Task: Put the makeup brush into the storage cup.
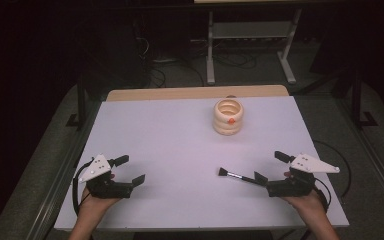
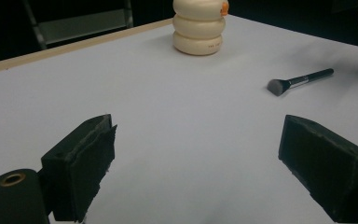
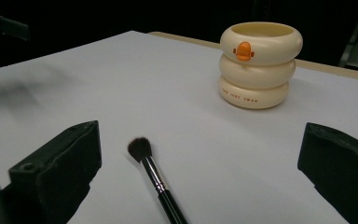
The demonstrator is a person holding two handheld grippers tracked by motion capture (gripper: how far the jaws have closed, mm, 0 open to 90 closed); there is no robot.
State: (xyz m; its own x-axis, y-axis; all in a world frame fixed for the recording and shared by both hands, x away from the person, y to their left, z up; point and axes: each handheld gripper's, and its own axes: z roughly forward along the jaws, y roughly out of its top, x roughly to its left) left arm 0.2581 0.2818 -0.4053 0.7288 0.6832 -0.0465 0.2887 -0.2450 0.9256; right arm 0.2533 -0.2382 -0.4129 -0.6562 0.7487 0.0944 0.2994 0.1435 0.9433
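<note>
Your left gripper (image 1: 129, 170) sits at the near left of the white table (image 1: 180, 140), jaws spread, nothing between them. Your right gripper (image 1: 269, 167) at near right, jaws apart too; makeup brush (image 1: 237, 176) lies between them, bristles pointing left, not gripped. Far centre: cream ringed duck cup (image 1: 228, 117), upright; inside can't be made out.

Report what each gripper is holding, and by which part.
Nothing is held. Left gripper and right gripper are both open; the brush lies loose on the table, its handle between the right jaws.
</note>
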